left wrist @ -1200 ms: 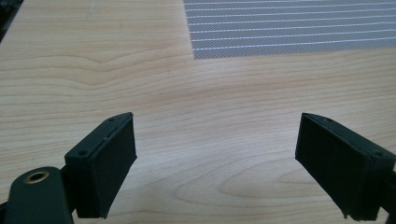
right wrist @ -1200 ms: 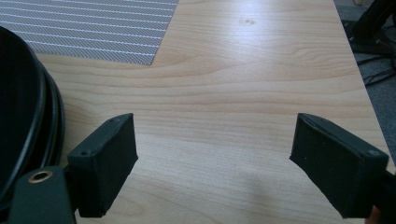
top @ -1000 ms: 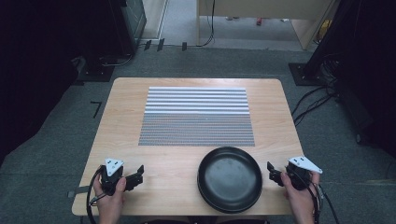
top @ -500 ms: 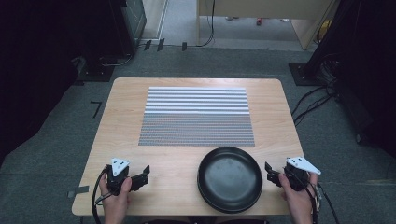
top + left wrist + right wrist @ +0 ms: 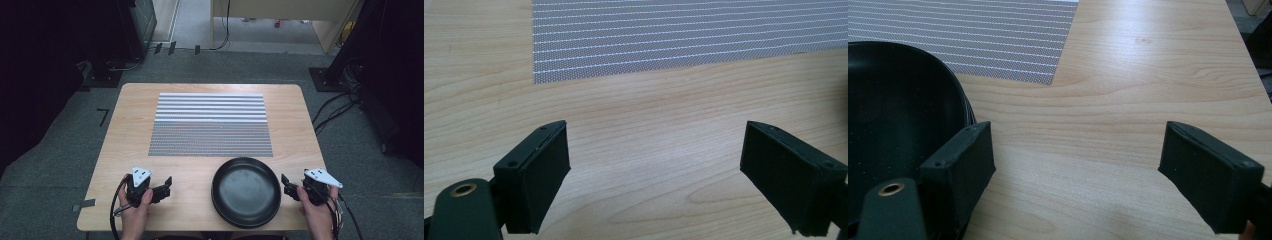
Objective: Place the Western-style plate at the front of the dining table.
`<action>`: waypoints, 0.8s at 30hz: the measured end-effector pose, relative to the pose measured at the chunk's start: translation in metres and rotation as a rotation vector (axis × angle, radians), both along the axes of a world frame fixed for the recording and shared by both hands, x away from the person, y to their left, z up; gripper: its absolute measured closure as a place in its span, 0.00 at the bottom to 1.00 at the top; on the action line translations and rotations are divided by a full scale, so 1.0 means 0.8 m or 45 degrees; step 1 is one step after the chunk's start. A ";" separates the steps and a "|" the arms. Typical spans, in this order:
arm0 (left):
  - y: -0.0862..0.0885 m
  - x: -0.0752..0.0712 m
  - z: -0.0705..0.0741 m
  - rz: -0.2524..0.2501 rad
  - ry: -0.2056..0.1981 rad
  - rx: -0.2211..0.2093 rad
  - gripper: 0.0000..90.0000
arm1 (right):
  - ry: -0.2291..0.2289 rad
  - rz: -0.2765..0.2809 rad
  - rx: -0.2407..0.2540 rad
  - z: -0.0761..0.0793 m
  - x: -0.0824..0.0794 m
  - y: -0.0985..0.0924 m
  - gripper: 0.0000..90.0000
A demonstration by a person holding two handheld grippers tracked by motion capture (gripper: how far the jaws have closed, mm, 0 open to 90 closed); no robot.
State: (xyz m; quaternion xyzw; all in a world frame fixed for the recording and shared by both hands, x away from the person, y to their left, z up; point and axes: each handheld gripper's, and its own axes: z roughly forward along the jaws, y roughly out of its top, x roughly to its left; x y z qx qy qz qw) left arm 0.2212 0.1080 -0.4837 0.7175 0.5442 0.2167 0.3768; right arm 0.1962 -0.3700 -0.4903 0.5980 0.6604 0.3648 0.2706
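Where jaws gape, plate beside placemat.

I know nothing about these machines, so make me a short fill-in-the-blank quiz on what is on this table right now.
1. The black plate lies on the wooden table, nearest the ____ gripper.
2. The jaws of the left gripper stand ____, with bare wood between them.
3. The striped placemat lies on the ____ side of the plate from the person.
4. The plate holds ____.

Missing words: right; open; far; nothing
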 end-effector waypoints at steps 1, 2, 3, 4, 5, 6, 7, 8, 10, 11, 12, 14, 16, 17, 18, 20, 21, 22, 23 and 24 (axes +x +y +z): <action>-0.001 0.000 0.000 -0.004 0.000 -0.003 0.14 | -0.001 0.001 0.001 0.000 0.000 0.000 0.15; -0.003 0.000 0.000 -0.007 0.001 -0.004 0.13 | -0.002 0.002 0.003 0.000 0.000 0.001 0.15; -0.005 0.001 0.000 -0.010 0.001 -0.004 0.14 | -0.003 0.004 0.007 0.001 0.000 0.001 0.15; -0.005 0.001 0.000 -0.010 0.001 -0.004 0.14 | -0.002 0.006 0.009 0.001 0.000 0.002 0.15; -0.009 0.001 0.000 -0.019 0.001 -0.007 0.14 | -0.004 0.009 0.008 0.001 0.000 0.002 0.15; -0.011 0.001 0.001 -0.023 0.002 -0.008 0.14 | -0.004 0.010 0.009 0.001 -0.001 0.003 0.15; -0.013 0.001 0.001 -0.029 0.003 -0.009 0.14 | -0.004 0.012 0.011 0.001 -0.001 0.004 0.15; -0.015 0.001 0.001 -0.032 0.001 -0.014 0.14 | -0.006 0.013 0.012 0.001 -0.001 0.004 0.15; -0.018 0.001 0.002 -0.042 0.001 -0.014 0.14 | -0.007 0.018 0.016 0.002 -0.001 0.005 0.15; -0.019 0.001 0.002 -0.045 0.001 -0.018 0.14 | -0.007 0.020 0.017 0.002 -0.001 0.005 0.15; -0.021 0.001 0.002 -0.048 0.005 -0.026 0.14 | -0.007 0.021 0.019 0.002 -0.001 0.006 0.15; -0.023 0.001 0.002 -0.053 0.006 -0.033 0.14 | -0.007 0.025 0.024 0.002 -0.002 0.008 0.15; -0.024 0.001 0.002 -0.057 0.008 -0.033 0.14 | -0.009 0.030 0.025 0.003 -0.002 0.009 0.15; -0.027 0.002 0.002 -0.062 0.011 -0.043 0.14 | -0.010 0.032 0.028 0.003 -0.002 0.009 0.15; -0.028 0.002 0.002 -0.065 0.013 -0.044 0.14 | -0.011 0.034 0.030 0.003 -0.002 0.010 0.15; -0.031 0.002 0.002 -0.070 0.015 -0.049 0.14 | -0.012 0.032 0.033 0.003 -0.002 0.010 0.16; -0.032 0.002 0.002 -0.076 0.016 -0.047 0.14 | -0.013 0.032 0.032 0.003 -0.003 0.011 0.16; -0.034 0.002 0.002 -0.079 0.015 -0.050 0.14 | -0.013 0.033 0.033 0.004 -0.003 0.011 0.16; -0.035 0.001 0.003 -0.083 0.016 -0.049 0.14 | -0.015 0.032 0.029 0.004 -0.003 0.012 0.16; -0.037 0.001 0.003 -0.086 0.015 -0.052 0.14 | -0.016 0.031 0.029 0.005 -0.003 0.012 0.16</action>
